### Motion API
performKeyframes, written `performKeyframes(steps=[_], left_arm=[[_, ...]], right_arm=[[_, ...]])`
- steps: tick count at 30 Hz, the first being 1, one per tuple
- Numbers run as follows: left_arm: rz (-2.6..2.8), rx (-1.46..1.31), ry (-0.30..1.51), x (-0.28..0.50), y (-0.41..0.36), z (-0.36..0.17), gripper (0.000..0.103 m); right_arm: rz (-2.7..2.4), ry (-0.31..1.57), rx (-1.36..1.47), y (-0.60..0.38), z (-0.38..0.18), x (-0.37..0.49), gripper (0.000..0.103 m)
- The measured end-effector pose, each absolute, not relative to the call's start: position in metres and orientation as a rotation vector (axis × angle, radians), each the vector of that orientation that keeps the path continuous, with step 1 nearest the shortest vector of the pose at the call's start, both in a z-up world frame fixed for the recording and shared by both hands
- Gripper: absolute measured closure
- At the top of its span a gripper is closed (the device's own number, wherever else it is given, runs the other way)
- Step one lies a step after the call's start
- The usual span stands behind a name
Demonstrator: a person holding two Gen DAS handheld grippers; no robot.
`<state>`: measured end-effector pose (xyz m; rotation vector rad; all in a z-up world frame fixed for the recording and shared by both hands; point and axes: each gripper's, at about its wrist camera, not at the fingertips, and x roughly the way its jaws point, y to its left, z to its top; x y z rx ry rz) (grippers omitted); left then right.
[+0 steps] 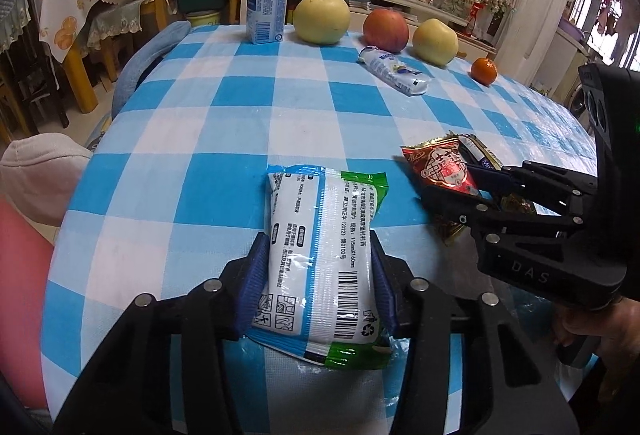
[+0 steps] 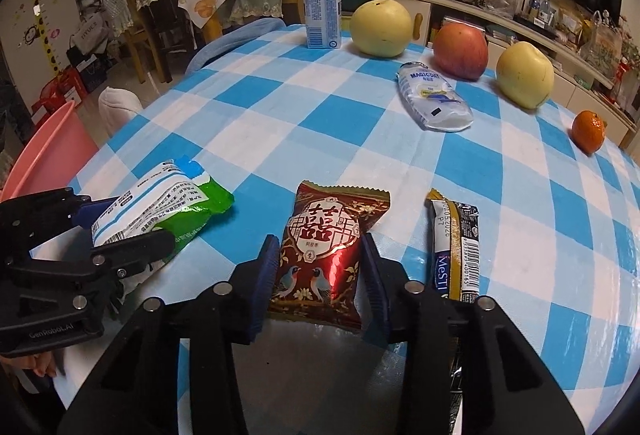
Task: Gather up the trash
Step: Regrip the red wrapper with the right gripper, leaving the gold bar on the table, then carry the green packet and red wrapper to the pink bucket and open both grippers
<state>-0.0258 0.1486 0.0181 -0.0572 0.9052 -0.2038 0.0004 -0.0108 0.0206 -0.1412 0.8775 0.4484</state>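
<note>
My left gripper (image 1: 318, 255) is shut on a white and green wipes packet (image 1: 324, 259) lying on the checked tablecloth; it also shows in the right wrist view (image 2: 160, 211). My right gripper (image 2: 318, 259) is shut on a red snack packet (image 2: 324, 255), which also shows in the left wrist view (image 1: 444, 167). A dark and gold bar wrapper (image 2: 456, 247) lies just right of the red packet. A crumpled white and blue pouch (image 2: 434, 97) lies farther back, and a white and blue milk carton (image 2: 322, 3) stands at the far edge.
A yellow pear (image 2: 380, 29), a red apple (image 2: 460, 51), a yellow apple (image 2: 524, 75) and a small orange (image 2: 588, 131) sit along the far side. A pink bin (image 2: 44, 155) stands off the table's left edge. Chairs and shelves fill the room behind.
</note>
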Motion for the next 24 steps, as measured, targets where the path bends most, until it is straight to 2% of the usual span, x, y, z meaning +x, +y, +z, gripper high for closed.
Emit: performKeyframes(steps=[5,24], left_arm=[[-0.216,-0.09,0.911,-0.027,0.154,0.018,0.055],[-0.21,-0.091,0.895,-0.033,0.167,0.027,0.058]], right_arm=[[0.452,0.833,-0.194,-0.003,0.026,-0.008,0.069],[0.466,0.748,-0.18,0.014,0.045,-0.043,0.07]])
